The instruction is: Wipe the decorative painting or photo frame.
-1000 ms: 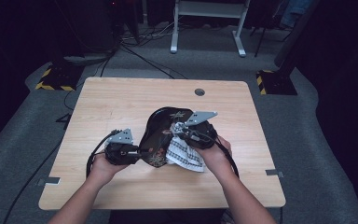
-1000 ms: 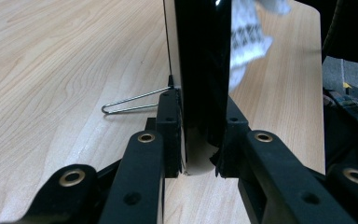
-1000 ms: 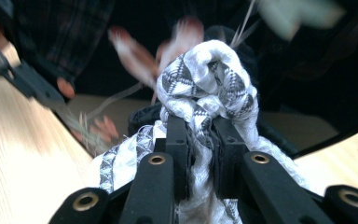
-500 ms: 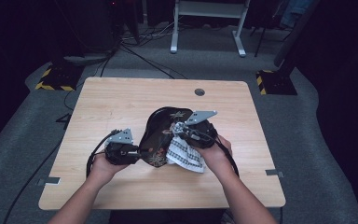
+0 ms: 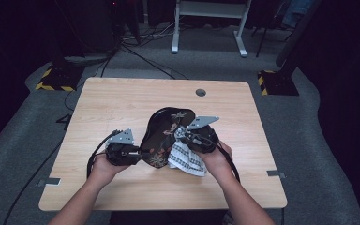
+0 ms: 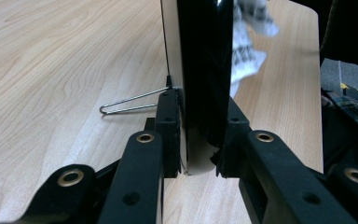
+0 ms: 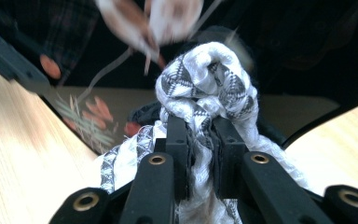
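Wooden table (image 5: 122, 103), near edge: left gripper (image 5: 138, 154) clamped on the rim of a black lacquered floral tray (image 5: 161, 131), which is tipped up. Right gripper (image 5: 180, 136) clamped on a white patterned cloth (image 5: 187, 159), bunched against the tray's face.

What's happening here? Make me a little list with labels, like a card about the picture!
Place: wooden table
Left gripper: shut on the edge of the black tray
Black tray: glossy, painted with flowers, tilted up on its edge
Right gripper: shut on the patterned cloth
Patterned cloth: white with dark zigzag marks, bunched up, pressed against the tray's painted face
Looks like: wiping the tray with the cloth
Also there: thin wire loop lying on the table beside the tray
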`<action>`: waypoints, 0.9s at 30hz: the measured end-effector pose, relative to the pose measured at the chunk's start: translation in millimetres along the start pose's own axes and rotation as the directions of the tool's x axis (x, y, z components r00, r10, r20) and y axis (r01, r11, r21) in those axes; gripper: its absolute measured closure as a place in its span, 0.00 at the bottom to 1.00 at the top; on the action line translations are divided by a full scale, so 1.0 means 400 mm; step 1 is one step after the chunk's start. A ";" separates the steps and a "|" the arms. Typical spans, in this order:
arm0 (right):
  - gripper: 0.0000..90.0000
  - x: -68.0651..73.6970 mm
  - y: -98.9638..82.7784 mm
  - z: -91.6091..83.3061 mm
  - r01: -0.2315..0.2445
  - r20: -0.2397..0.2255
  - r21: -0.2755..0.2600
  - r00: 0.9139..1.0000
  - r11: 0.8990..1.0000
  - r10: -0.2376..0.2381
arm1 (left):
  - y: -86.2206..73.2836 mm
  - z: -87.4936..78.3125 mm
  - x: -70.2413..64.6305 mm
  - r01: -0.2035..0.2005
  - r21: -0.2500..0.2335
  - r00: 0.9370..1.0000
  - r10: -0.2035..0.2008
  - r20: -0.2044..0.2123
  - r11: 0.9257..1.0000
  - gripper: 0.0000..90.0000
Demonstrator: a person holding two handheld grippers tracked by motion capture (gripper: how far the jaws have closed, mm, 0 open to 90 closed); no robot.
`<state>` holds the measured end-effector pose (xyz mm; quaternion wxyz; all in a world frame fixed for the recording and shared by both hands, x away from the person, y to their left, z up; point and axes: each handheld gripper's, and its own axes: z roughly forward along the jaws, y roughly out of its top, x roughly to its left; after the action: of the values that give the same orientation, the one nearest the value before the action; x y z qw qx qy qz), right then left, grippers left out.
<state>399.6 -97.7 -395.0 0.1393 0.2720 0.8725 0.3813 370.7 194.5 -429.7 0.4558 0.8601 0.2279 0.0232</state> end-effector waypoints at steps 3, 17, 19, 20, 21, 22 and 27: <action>0.89 -0.002 -0.009 0.005 -0.006 -0.008 0.001 1.000 1.000 0.006 | 0.000 0.000 0.001 0.000 -0.001 1.000 0.000 0.001 1.000 0.84; 0.89 -0.024 0.065 -0.069 0.001 0.036 -0.088 0.999 0.996 0.003 | 0.000 0.001 0.001 0.003 0.000 1.000 -0.003 0.004 1.000 0.84; 0.89 -0.021 0.042 -0.047 -0.004 0.032 -0.052 0.999 0.999 0.006 | 0.000 0.001 0.001 0.004 0.000 1.000 -0.004 0.003 1.000 0.84; 0.89 -0.018 0.026 -0.033 -0.005 0.028 -0.037 1.000 0.999 0.006 | 0.001 0.001 0.001 0.004 0.000 1.000 -0.004 0.003 1.000 0.84; 0.89 -0.016 0.017 -0.025 -0.007 0.024 -0.029 1.000 1.000 0.008 | 0.001 0.001 0.001 0.004 0.000 1.000 -0.004 0.002 1.000 0.84; 0.89 -0.014 0.006 -0.014 -0.011 0.020 -0.013 1.000 1.000 0.011 | 0.001 0.001 0.001 0.004 0.000 1.000 -0.004 0.002 1.000 0.84; 0.89 -0.008 -0.027 0.016 -0.012 0.005 0.030 1.000 0.999 0.012 | 0.001 0.001 0.002 0.006 -0.001 1.000 -0.006 0.002 1.000 0.84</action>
<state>401.0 -101.8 -407.1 0.1351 0.2804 0.8760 0.3685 371.6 194.3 -430.0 0.4566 0.8592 0.2299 0.0212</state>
